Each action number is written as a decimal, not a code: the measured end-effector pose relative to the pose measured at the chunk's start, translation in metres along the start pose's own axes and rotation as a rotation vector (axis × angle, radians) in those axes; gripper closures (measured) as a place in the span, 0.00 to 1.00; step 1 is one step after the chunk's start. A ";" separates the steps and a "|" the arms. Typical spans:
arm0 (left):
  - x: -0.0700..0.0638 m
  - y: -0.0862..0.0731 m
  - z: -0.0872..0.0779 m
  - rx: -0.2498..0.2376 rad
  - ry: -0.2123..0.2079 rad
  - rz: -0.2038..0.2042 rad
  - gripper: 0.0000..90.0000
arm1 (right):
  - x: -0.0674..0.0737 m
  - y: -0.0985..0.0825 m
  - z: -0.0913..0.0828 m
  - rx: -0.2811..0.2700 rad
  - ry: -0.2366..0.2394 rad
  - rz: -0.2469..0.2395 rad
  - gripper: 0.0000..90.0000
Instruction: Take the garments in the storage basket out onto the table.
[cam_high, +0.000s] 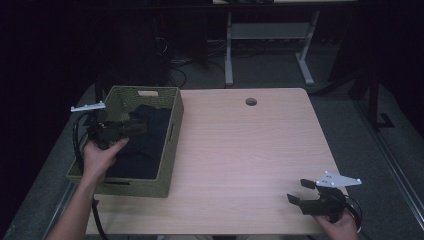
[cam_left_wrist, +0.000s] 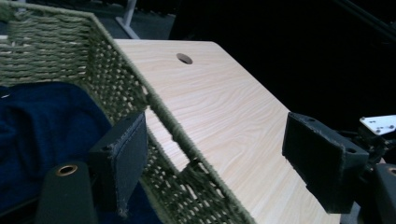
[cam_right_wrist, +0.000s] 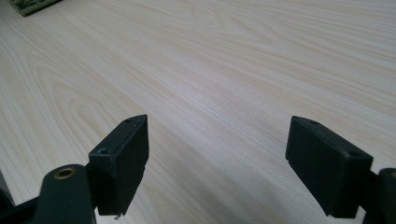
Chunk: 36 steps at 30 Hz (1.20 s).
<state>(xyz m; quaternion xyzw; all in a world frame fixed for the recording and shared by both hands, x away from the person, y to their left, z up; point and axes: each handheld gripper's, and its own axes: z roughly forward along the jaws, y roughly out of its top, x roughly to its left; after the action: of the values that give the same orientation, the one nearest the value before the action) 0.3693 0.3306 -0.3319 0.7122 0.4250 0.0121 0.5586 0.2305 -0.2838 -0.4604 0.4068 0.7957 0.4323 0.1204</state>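
Dim, dark surroundings; soft, slightly blurry.

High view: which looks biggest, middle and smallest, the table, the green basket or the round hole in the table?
1. Table, largest.
2. Green basket, holding dark blue cloth.
3. Round hole, smallest.

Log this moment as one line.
left gripper: open, over basket with blue cloth | right gripper: open, empty, over table

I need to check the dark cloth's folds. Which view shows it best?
The high view: the dark cloth lies whole inside the green basket. The left gripper view catches just a blue corner; the right gripper view looks across bare table.
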 end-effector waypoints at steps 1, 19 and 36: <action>0.002 0.000 0.000 0.002 0.005 -0.001 0.24 | 0.000 0.000 0.000 0.004 0.001 0.001 0.23; 0.044 -0.011 0.015 0.077 0.088 -0.109 0.26 | -0.001 -0.001 -0.002 -0.004 0.007 0.000 0.23; 0.065 -0.009 0.031 0.159 0.177 -0.161 0.28 | -0.001 -0.001 -0.004 -0.013 0.010 0.001 0.23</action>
<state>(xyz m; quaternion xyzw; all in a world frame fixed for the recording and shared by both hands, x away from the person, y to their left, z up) 0.4211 0.3466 -0.3808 0.7140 0.5280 -0.0039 0.4598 0.2285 -0.2875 -0.4591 0.4042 0.7932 0.4396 0.1191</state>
